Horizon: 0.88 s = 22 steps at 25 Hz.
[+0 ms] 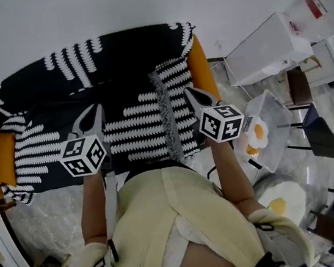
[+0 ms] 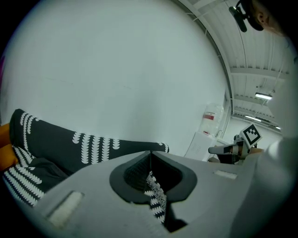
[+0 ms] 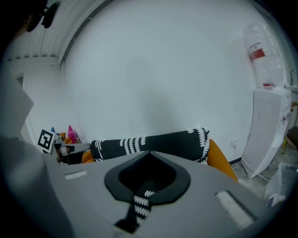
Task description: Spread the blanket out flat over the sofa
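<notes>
Blanket (image 1: pixel 121 62) drapes over the orange sofa (image 1: pixel 202 63), upper middle of the frame. Your left tongs (image 1: pixel 95 111) and right tongs (image 1: pixel 190 94) each pinch its near edge.

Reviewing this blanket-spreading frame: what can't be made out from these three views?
- Head view: the blanket hides most of the sofa; only orange arms show.
- Head view: the blanket's near edge is partly hidden behind the person's torso.
- Gripper views: the left gripper and right gripper bodies block most of the seat; only a pinched blanket strip shows.
- Water bottle label: too blurred to read, right gripper view.
</notes>
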Motion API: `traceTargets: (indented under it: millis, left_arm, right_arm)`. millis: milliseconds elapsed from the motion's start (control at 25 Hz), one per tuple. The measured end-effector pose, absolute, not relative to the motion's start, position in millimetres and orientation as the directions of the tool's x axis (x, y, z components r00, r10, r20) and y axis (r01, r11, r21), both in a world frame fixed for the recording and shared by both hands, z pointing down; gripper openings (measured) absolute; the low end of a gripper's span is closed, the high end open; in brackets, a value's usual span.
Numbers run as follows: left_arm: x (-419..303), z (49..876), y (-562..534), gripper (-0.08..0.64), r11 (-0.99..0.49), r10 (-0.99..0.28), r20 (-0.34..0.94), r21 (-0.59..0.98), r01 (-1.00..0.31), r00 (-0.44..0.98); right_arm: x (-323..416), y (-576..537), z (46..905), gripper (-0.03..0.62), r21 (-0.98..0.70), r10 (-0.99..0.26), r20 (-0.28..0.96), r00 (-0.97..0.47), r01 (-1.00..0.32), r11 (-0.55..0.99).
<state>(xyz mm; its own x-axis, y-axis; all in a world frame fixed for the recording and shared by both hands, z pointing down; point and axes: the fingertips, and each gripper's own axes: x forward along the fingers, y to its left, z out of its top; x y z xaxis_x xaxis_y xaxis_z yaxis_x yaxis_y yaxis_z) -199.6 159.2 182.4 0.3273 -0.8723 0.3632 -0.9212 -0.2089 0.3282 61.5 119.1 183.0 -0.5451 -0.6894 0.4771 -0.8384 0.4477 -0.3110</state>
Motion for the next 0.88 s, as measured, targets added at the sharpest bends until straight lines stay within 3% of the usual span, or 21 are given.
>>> traceTargets:
  millis: [880]
  left_arm:
    - [-231,183,175,0.000,-0.105,-0.897,0.376,0.331,-0.938,0.233]
  right_arm:
    - [22,109,173,0.005,-0.329,-0.635,0.453,-0.626,-0.779,0.533]
